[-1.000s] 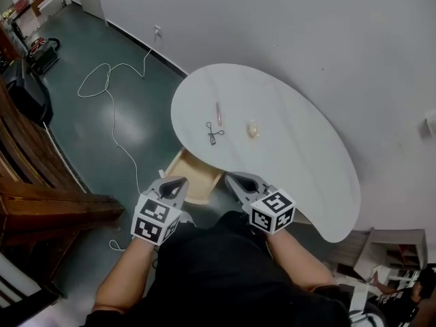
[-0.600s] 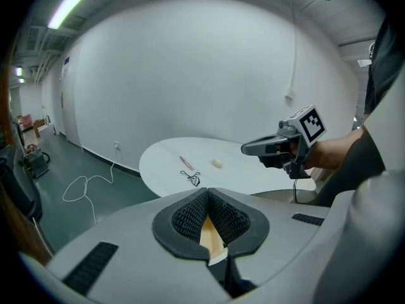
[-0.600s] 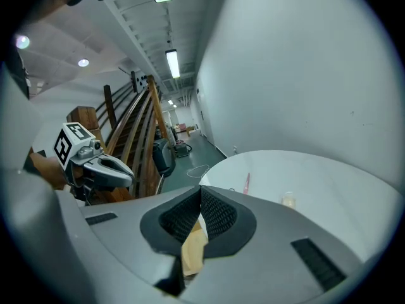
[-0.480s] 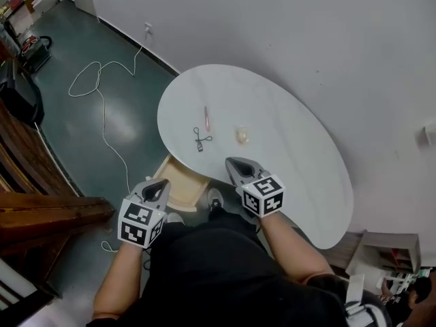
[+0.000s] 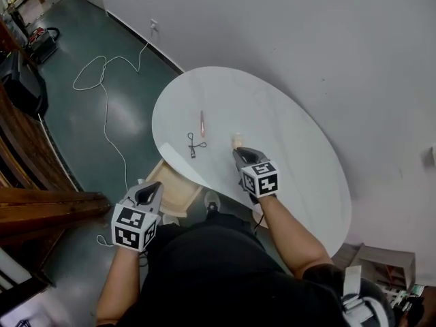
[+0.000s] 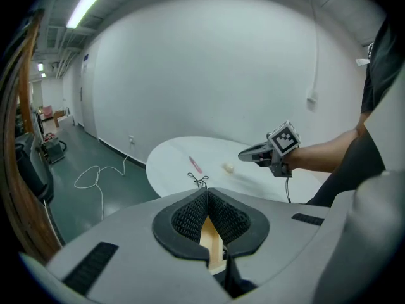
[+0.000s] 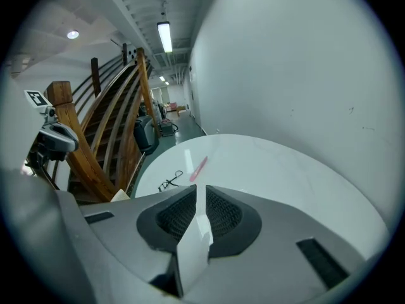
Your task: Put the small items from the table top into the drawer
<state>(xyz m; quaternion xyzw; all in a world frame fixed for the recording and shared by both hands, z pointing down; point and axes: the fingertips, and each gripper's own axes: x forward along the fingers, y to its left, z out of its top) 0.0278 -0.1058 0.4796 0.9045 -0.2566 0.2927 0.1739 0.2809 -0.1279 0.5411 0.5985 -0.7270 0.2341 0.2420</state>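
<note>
Mid-frame, the right gripper (image 5: pixel 240 152) is being held by the cream ball (image 5: pixel 236 141), its empty jaws being opened a crack. Lower left, the empty left gripper (image 5: pixel 150 191) is being held shut.

Wall (image 5: pixel 306 39): plain white, beyond the right hand-held gripper (image 5: pixel 240 152).
Floor (image 5: pixel 82 125): dark green, glossy, ahead of the left hand-held gripper (image 5: pixel 150 187).
Desk (image 5: pixel 300 162): white, oval, under the right hand-held gripper.
Staircase (image 5: pixel 27 152): brown wood, further left.
Light (image 6: pixel 83 6): ceiling tubes.
</note>
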